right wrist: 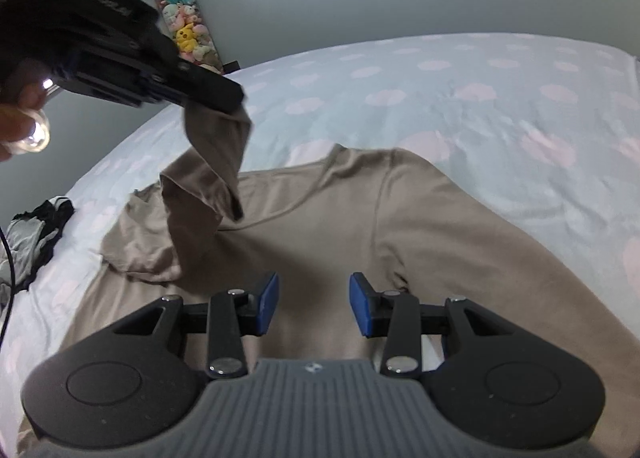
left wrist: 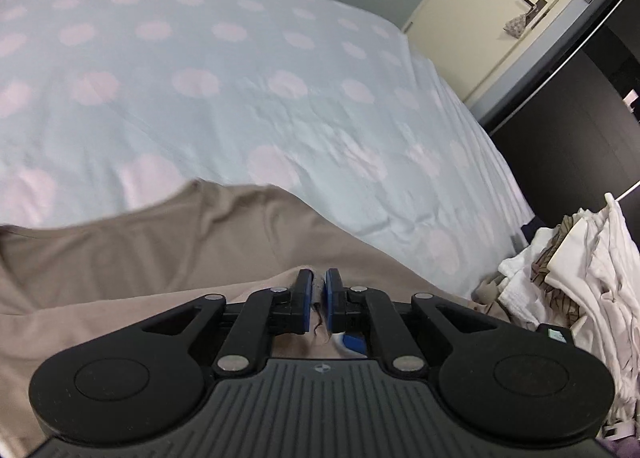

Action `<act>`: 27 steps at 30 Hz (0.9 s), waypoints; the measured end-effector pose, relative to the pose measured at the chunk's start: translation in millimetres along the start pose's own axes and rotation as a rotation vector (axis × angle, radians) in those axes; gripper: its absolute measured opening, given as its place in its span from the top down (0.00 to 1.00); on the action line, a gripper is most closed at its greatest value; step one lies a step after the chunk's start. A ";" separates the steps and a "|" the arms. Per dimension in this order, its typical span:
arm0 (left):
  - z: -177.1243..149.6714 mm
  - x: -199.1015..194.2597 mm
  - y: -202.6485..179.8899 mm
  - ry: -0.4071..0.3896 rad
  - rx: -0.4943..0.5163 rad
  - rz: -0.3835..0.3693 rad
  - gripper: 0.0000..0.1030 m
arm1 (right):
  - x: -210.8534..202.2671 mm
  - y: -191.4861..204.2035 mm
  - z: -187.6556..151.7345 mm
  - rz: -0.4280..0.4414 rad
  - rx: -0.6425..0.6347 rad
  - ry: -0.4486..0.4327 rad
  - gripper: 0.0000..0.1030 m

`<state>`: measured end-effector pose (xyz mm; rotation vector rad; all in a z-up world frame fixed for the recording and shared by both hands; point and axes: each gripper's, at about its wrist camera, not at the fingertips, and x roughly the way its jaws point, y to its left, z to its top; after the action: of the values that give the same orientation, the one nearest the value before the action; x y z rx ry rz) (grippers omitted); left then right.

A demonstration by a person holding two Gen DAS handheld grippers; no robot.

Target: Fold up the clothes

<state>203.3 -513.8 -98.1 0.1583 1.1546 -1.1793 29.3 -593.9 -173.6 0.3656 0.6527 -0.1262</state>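
The taupe shirt (right wrist: 320,226) lies spread on the dotted bedsheet (right wrist: 480,90), neckline toward the far wall, its body flat and its right sleeve stretched out along the sheet. Its left sleeve (right wrist: 218,150) is lifted clear of the shirt, hanging in a twisted strip from the left gripper (right wrist: 224,96), which is raised above the shirt's left shoulder. In the left wrist view the 2 blue pads (left wrist: 306,298) are pressed nearly together with a thin fold of taupe cloth pinched between them, so this gripper is clenched on the sleeve. The high hold seems meant to pull the sleeve off the sheet so it can be carried inward across the chest, probably the 1st fold.

The right gripper (right wrist: 314,304) hovers low over the shirt's middle, near the right armpit seam, with its fingers spread wide and nothing between them. That position may be chosen to pin the body or to take the right sleeve next.

Beyond the shirt's left side a small dark and grey garment (right wrist: 36,234) lies crumpled on the sheet, and a heap of white laundry (left wrist: 576,270) sits off the bed's edge. A hanging column of plush toys (right wrist: 184,18) is on the wall behind the shirt.
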 end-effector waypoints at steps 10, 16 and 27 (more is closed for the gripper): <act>-45.0 -4.8 35.2 0.017 0.031 0.144 0.74 | 12.6 -19.6 -6.9 0.038 0.058 0.004 0.59; -100.2 -35.0 66.4 0.031 0.052 0.310 0.73 | 14.3 2.0 -4.9 0.078 -0.029 -0.031 0.60; -179.6 -86.9 132.5 0.006 0.024 0.589 0.71 | 44.2 31.1 -6.3 0.028 -0.201 0.020 0.64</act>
<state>202.1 -286.4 -173.3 0.4849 1.0030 -0.6693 67.6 -562.7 -196.3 0.1823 0.6734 -0.0300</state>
